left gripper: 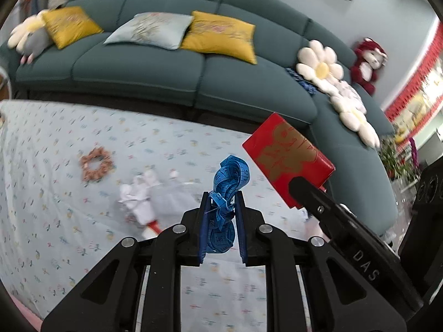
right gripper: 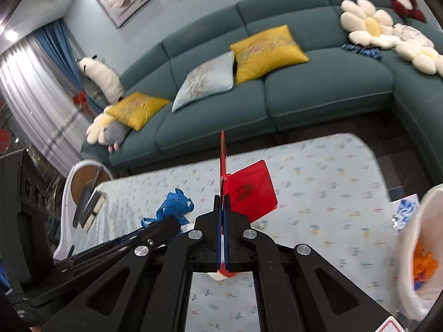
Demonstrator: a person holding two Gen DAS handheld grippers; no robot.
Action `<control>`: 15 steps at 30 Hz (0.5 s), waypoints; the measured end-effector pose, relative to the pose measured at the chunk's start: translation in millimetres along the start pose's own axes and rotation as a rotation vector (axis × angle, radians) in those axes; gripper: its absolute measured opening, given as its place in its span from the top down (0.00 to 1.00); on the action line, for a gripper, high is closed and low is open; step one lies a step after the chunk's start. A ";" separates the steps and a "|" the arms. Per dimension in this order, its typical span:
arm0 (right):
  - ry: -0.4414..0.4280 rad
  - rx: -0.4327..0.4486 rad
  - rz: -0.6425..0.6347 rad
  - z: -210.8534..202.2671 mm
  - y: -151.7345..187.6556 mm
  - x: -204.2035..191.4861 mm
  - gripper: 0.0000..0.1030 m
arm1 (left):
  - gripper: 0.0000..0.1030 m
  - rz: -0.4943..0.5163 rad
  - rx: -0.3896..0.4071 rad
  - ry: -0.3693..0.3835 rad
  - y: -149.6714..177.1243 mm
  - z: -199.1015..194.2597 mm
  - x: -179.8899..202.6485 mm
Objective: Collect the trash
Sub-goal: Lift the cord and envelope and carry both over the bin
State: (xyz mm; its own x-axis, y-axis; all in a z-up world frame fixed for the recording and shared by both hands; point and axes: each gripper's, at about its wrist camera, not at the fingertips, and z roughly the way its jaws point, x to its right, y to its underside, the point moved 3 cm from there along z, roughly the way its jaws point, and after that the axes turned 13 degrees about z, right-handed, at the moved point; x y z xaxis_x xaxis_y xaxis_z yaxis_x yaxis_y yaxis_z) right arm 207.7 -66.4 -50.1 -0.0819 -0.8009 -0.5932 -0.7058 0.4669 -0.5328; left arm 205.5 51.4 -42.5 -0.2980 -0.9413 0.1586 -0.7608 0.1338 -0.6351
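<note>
The blue tape measure (left gripper: 225, 207) is all bunched up, and the left gripper (left gripper: 223, 210) squeezes it tight between its two fingers. It hangs in the air above the table (left gripper: 55, 193), which wears a light cloth with tiny flowers on it. Part of the tape sticks up past the fingertips, and part hangs down between the fingers.

The red envelope (right gripper: 250, 191) is in the air above the table too. The right gripper (right gripper: 223, 202) is clamped shut on its thin edge, so one side stands up straight and a flap folds out to the right. In the left wrist view the envelope (left gripper: 288, 157) shows gold marks on its red face, and it sits just to the right of the tape measure.

On the table, below and to the left of the tape measure, lies some white crumpled stuff (left gripper: 141, 193) with a bit of red at its end. Farther left on the table is a small pink ring of cloth (left gripper: 97, 164).

A white bag (right gripper: 412, 249) with something orange inside is at the table's right end in the right wrist view.

Behind the table stands a big green sofa (left gripper: 166, 63). On it are two yellow pillows (left gripper: 218, 36), a pale blue pillow (left gripper: 151, 29) between them, white flower cushions (left gripper: 321, 66) and a red stuffed bear (left gripper: 368, 63).
</note>
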 end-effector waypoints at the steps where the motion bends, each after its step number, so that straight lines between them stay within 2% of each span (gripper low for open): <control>1: 0.002 0.020 0.009 -12.1 -4.6 6.4 0.99 | 0.84 0.014 0.004 0.004 -1.2 -2.2 9.2; 15: 0.058 0.212 0.114 -134.1 -33.8 97.7 0.99 | 0.84 0.258 0.038 0.106 -3.5 -21.4 166.1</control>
State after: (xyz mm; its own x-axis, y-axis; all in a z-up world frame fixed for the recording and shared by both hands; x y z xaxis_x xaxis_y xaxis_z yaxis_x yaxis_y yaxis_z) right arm 129.2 -210.7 -9.1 -0.1975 -0.7556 -0.6245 -0.5267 0.6191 -0.5825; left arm 146.4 -98.8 2.3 -0.5392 -0.8397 0.0645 -0.6301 0.3514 -0.6924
